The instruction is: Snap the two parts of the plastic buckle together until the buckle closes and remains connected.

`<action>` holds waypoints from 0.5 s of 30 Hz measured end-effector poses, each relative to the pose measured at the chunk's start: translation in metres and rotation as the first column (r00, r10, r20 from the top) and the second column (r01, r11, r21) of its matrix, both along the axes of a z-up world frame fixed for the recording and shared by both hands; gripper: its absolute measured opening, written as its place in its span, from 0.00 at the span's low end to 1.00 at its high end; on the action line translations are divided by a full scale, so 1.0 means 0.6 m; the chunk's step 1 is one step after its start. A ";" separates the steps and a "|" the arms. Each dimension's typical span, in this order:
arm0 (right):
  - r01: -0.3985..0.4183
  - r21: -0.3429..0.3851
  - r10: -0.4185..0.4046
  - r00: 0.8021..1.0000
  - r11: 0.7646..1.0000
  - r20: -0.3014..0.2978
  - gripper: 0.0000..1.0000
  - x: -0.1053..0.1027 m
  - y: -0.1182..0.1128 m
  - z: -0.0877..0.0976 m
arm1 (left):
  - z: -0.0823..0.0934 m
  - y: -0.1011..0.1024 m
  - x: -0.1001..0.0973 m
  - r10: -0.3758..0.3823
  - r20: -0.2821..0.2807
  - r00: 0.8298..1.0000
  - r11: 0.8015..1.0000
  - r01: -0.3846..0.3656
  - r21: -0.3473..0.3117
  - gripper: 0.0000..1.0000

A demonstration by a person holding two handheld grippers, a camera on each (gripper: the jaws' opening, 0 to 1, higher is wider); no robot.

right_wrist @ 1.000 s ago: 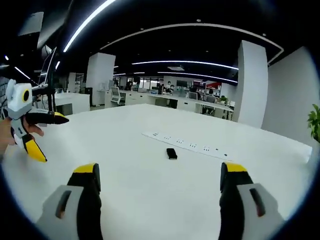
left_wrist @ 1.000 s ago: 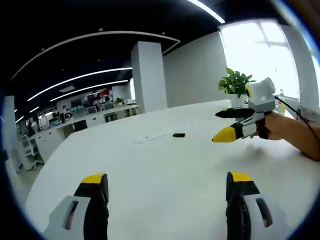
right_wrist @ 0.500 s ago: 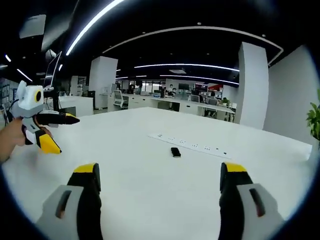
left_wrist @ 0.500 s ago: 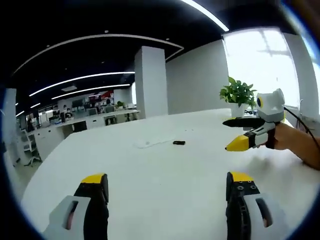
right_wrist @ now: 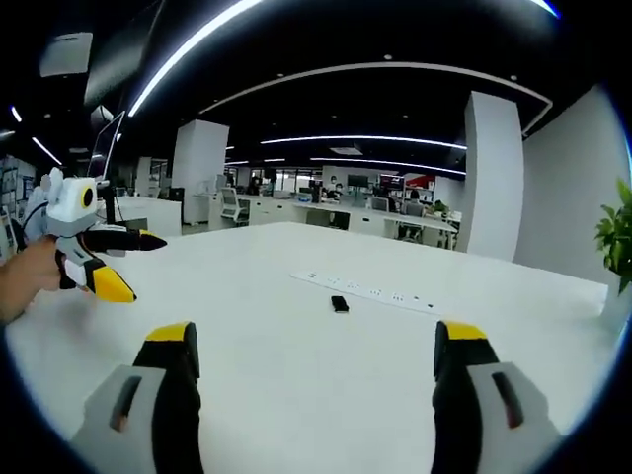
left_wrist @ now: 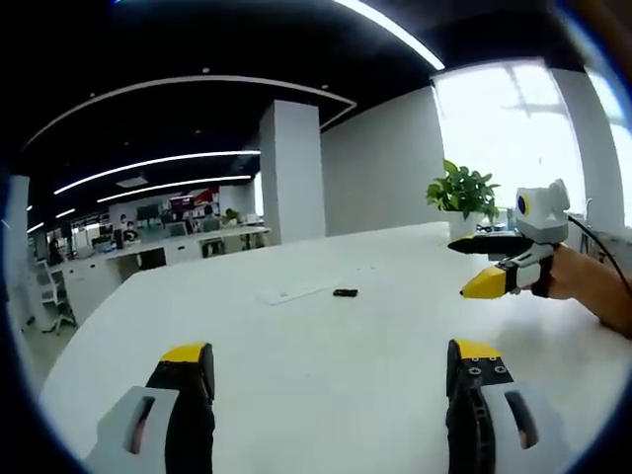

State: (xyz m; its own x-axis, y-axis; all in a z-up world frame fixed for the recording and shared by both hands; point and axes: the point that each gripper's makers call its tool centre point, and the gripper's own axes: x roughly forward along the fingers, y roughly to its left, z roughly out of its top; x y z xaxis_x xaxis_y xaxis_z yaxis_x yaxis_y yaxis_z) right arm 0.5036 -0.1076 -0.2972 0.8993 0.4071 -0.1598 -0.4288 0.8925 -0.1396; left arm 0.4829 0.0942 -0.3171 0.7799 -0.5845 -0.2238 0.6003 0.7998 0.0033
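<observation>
White table (left_wrist: 296, 355): broad, matte, in an open-plan office with ceiling light strips and a square pillar (left_wrist: 289, 168). Left gripper (left_wrist: 331, 380) and right gripper (right_wrist: 314, 360): jaws spread, holding nothing. Buckle (right_wrist: 339, 303): small, dark, well ahead of both grippers, just before a flat white power strip (right_wrist: 370, 292). Potted plant (left_wrist: 464, 193): beyond the right gripper.

Right gripper (right_wrist: 314, 367) jaws apart, empty; buckle (right_wrist: 340, 304) lies far on table (right_wrist: 296, 346).
</observation>
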 end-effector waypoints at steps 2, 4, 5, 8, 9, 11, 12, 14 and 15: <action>-0.004 0.001 0.004 1.000 1.000 0.007 0.99 -0.004 -0.001 0.005 | 0.004 -0.001 0.005 -0.007 0.012 1.000 1.000 0.007 -0.003 1.00; -0.006 0.001 0.006 1.000 1.000 0.011 0.99 -0.007 -0.005 0.008 | 0.005 -0.001 0.010 -0.006 0.013 1.000 1.000 0.006 -0.007 1.00; -0.008 0.002 0.008 1.000 1.000 0.009 0.99 -0.009 -0.007 0.007 | 0.005 0.000 0.014 -0.005 0.013 1.000 1.000 0.005 -0.007 1.00; -0.007 -0.003 0.007 1.000 1.000 0.001 0.97 -0.017 -0.020 0.003 | 0.002 0.000 0.011 -0.001 -0.002 1.000 1.000 0.001 -0.012 0.98; -0.006 -0.008 0.006 1.000 1.000 0.000 0.96 -0.019 -0.022 0.002 | 0.001 -0.002 0.012 -0.007 -0.004 1.000 1.000 0.007 -0.013 0.97; -0.004 -0.028 0.004 1.000 1.000 -0.002 0.94 -0.025 -0.028 -0.001 | 0.001 0.002 0.015 -0.004 0.002 1.000 1.000 0.004 -0.009 0.99; -0.004 -0.031 0.003 1.000 1.000 -0.007 0.95 -0.028 -0.031 -0.003 | 0.000 0.002 0.014 -0.007 0.005 1.000 1.000 0.007 -0.004 0.99; -0.008 -0.032 0.008 1.000 0.999 -0.016 0.96 -0.034 -0.034 -0.007 | 0.000 0.000 0.009 -0.016 0.006 1.000 1.000 0.016 -0.006 0.99; -0.009 -0.032 0.008 1.000 0.999 -0.020 0.96 -0.037 -0.038 -0.008 | 0.000 -0.001 0.010 -0.015 0.005 1.000 1.000 0.015 -0.006 0.99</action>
